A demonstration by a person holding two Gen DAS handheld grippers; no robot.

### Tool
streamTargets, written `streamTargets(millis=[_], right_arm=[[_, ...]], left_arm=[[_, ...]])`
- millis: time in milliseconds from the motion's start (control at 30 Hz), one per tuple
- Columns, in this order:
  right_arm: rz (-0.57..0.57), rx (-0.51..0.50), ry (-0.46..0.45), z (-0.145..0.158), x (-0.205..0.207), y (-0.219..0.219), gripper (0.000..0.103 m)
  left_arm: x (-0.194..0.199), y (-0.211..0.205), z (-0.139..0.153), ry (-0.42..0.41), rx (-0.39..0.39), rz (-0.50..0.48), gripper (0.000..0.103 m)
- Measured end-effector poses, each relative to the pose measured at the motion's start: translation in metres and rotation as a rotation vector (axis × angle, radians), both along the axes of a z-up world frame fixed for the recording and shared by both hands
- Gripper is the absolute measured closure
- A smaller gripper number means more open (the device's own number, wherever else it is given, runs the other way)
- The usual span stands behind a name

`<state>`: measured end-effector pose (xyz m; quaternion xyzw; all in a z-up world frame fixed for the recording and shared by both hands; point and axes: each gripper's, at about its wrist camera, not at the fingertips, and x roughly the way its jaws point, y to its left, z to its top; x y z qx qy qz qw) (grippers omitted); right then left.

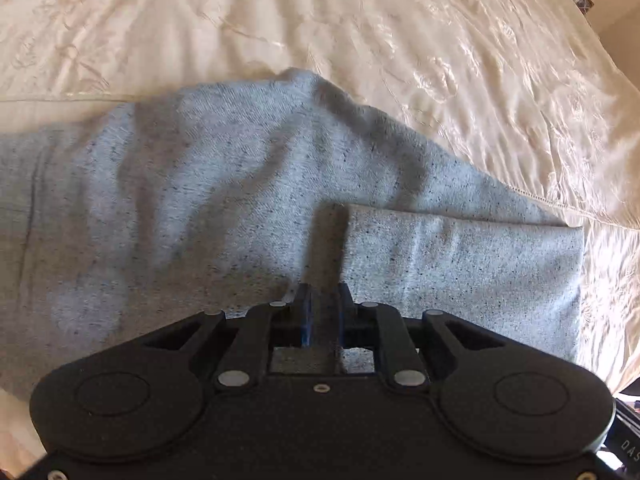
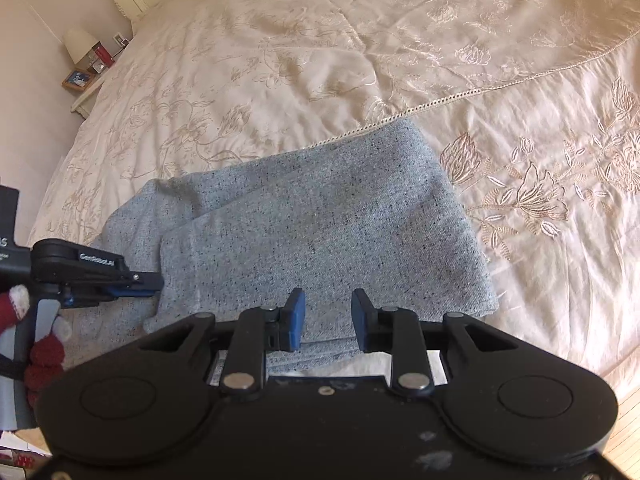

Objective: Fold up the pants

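Left gripper nearly closed, pinching a ridge of the grey pants. Right gripper parted, low over the folded leg, clamping nothing. Pants spread across the cream embroidered bedspread; bedside lamp beyond.

grey pants lie on cream bedspread.

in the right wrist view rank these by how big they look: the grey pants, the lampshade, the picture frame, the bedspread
1. bedspread, fills most of the view
2. grey pants
3. lampshade
4. picture frame

The lampshade and frame sit far off, so their real sizes are unsure.
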<state>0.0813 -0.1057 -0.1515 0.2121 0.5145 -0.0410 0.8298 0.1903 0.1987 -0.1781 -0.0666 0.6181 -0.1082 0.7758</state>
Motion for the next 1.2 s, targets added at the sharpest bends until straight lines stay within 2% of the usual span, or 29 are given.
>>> streamTargets(millis=[100, 233, 433, 500, 667, 800, 1000, 1067, 1200], right_arm=[[0.045, -0.004, 0.063, -0.017, 0.008, -0.001, 0.074], [0.17, -0.014, 0.143, -0.037, 0.013, 0.007, 0.074], [0.248, 0.025, 0.154, -0.039, 0.018, 0.0, 0.076], [0.267, 0.035, 0.14, -0.034, 0.021, -0.005, 0.077], [0.31, 0.028, 0.023, -0.004, 0.041, -0.017, 0.075], [0.283, -0.013, -0.004, -0.005, 0.073, -0.037, 0.075], [0.221, -0.03, 0.075, -0.038, 0.109, -0.071, 0.076], [0.21, -0.023, 0.106, -0.046, 0.11, -0.075, 0.077], [0.207, -0.018, 0.101, -0.042, 0.099, -0.075, 0.077]], left_arm=[[-0.015, -0.003, 0.014, -0.041, -0.034, -0.004, 0.086], [-0.039, -0.018, 0.017, -0.014, -0.086, -0.034, 0.083], [-0.059, -0.028, -0.012, 0.074, 0.02, -0.006, 0.081], [-0.059, -0.025, -0.017, 0.073, 0.02, 0.022, 0.081], [-0.056, -0.022, -0.005, 0.041, 0.014, 0.099, 0.081], [-0.062, -0.011, 0.004, 0.005, 0.02, 0.204, 0.081], [-0.083, 0.02, 0.009, 0.016, 0.042, 0.365, 0.081], [-0.091, 0.035, 0.011, 0.019, 0.055, 0.413, 0.081], [-0.104, 0.066, 0.016, 0.016, 0.078, 0.501, 0.081]])
